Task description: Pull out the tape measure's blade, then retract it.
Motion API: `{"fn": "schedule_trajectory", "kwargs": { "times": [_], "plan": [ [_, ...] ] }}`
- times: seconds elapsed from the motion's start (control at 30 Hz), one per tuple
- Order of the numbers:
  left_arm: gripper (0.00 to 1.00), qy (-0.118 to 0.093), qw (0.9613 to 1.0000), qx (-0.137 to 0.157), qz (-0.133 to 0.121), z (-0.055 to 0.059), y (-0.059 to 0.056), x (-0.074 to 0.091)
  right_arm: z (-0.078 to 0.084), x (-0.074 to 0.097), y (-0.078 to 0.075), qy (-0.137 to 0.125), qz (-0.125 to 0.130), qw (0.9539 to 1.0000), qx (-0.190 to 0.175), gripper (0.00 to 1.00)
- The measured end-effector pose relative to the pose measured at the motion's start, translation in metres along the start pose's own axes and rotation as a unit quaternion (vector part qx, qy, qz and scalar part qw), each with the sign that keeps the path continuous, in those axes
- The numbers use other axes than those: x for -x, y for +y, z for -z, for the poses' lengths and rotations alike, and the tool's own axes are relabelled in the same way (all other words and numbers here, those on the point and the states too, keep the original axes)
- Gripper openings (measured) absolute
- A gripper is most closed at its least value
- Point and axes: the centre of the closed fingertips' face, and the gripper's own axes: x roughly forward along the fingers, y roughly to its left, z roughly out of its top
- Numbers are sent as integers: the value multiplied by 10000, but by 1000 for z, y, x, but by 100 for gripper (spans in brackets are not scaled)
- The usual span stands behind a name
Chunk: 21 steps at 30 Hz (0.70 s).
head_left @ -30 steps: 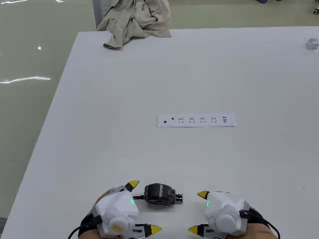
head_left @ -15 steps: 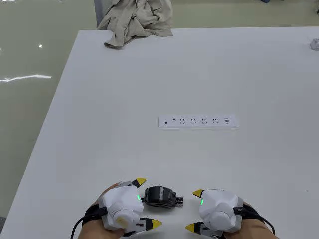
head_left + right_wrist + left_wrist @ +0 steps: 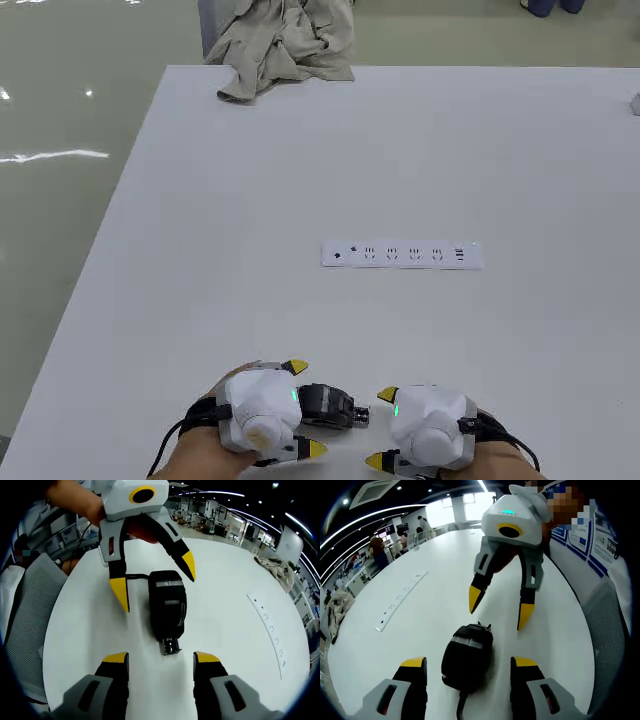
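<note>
A black tape measure [image 3: 327,405] lies flat on the white table [image 3: 300,180] near its front edge, its blade tip [image 3: 171,646] pointing right. My left gripper [image 3: 302,408] is open, its yellow-tipped jaws on either side of the case [image 3: 466,655] without touching it. My right gripper [image 3: 380,428] is open too, facing left, with the blade tip just ahead of the gap between its jaws. In each gripper view the other gripper faces it: the right gripper [image 3: 497,607] and the left gripper [image 3: 152,586].
A white power strip [image 3: 401,254] lies in the middle of the table. A crumpled beige cloth [image 3: 283,42] hangs over the far edge. A grey mesh chair [image 3: 25,625] stands close behind. The table's left edge borders a shiny floor [image 3: 60,200].
Both grippers have closed in on the tape measure; the left one now straddles the case. The head camera has tilted a little, shifting the picture down.
</note>
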Motion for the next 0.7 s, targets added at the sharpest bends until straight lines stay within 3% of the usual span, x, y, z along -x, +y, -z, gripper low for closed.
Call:
{"fn": "schedule_trajectory", "kwargs": {
  "times": [0.1,0.4,0.7],
  "plan": [
    [60,23,9999,-90,116,-1,-1,-2,-1,-2,-2,0,-14,10000,20,51],
    [58,133,9987,-337,363,-5,-3,-10,1,-10,-9,43,-53,10000,45,47],
    [54,231,9975,-487,467,-3,1,-16,5,-16,-12,87,-113,9999,-9,43]
  ]
}}
